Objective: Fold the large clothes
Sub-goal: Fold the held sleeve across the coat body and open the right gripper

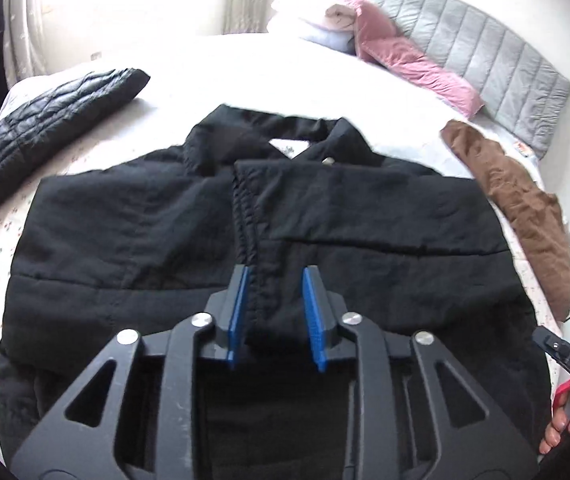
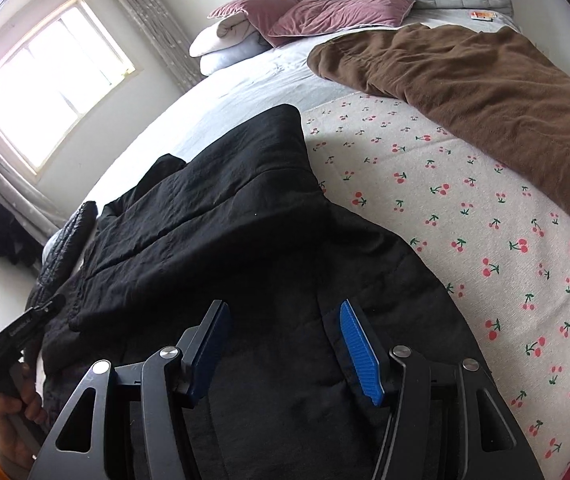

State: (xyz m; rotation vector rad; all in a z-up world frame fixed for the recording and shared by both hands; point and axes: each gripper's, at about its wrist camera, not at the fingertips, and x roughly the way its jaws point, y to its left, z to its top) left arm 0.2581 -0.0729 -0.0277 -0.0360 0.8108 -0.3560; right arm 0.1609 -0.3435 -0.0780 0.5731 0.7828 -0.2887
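A large black padded jacket (image 1: pixel 165 232) lies flat on the bed, collar away from me, with both sleeves folded across its front. It also shows in the right wrist view (image 2: pixel 221 240). My left gripper (image 1: pixel 275 280) is open just above the jacket's middle, its blue pads either side of a folded sleeve edge, holding nothing. My right gripper (image 2: pixel 283 320) is open above the jacket's right lower part, holding nothing. The left gripper's body (image 2: pixel 13 332) shows at the left edge of the right wrist view.
The bed has a cherry-print sheet (image 2: pixel 465 220). A brown garment (image 2: pixel 477 92) lies to the right of the jacket. A second black quilted jacket (image 1: pixel 37 120) lies to the left. Pink pillows (image 2: pixel 325 12) and a grey headboard (image 1: pixel 485 48) are at the far end.
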